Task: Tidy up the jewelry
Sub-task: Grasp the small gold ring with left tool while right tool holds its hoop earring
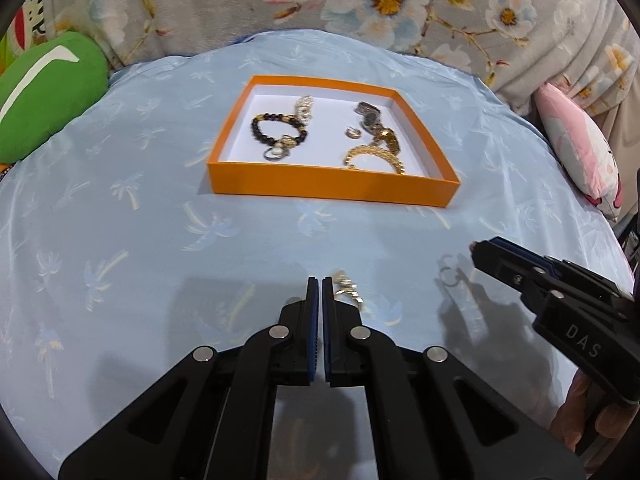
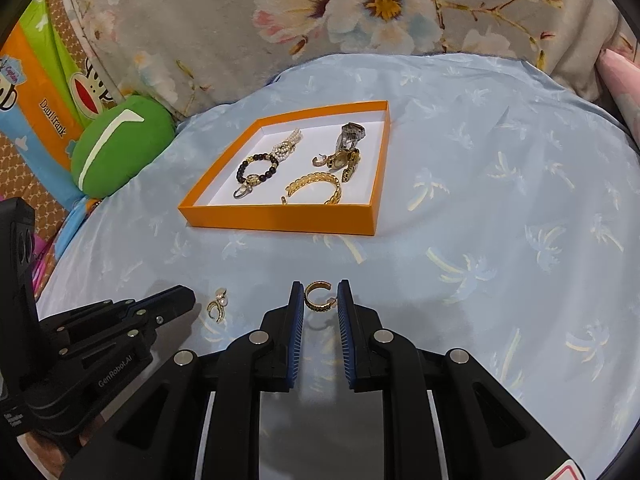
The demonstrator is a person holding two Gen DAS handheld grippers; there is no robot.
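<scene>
While the two grippers hung low over the pale blue cloth [image 2: 500, 168] with its palm-tree print, I counted two pieces of jewelry lying loose outside the orange box [image 2: 280, 222]. One was a gold hoop earring [image 2: 318, 297], an open ring of chain-like links, lying on the cloth between the blue pads of the right gripper [image 2: 320, 298]; its jaws stood narrowly apart on either side of the hoop, and I could not tell whether the pads touched it. The other was a small gold earring with pearls [image 2: 219, 305], lying just beside the tip of the left gripper [image 1: 321, 284], whose two fingers were pressed nearly together with nothing between them. In the left view the hoop showed only as a faint blurred ring near the right gripper's tip. Farther back on the cloth sat the shallow box with its white floor, and in it I made out seven pieces. On the left lay one black beaded bracelet [image 2: 258, 167], one silver ring [image 2: 241, 192] at its near edge and one pearl bracelet [image 2: 287, 144] behind it. On the right lay one silver watch [image 2: 351, 135], one gold watch [image 2: 347, 162], one small hoop earring [image 2: 320, 161] beside them and one gold chain bracelet [image 2: 316, 188] nearest the front wall. One green cushion [image 2: 122, 146] rested at the cloth's left edge, one pink pillow [image 1: 580, 152] at the right, and a floral blanket [image 2: 280, 20] rose behind.
</scene>
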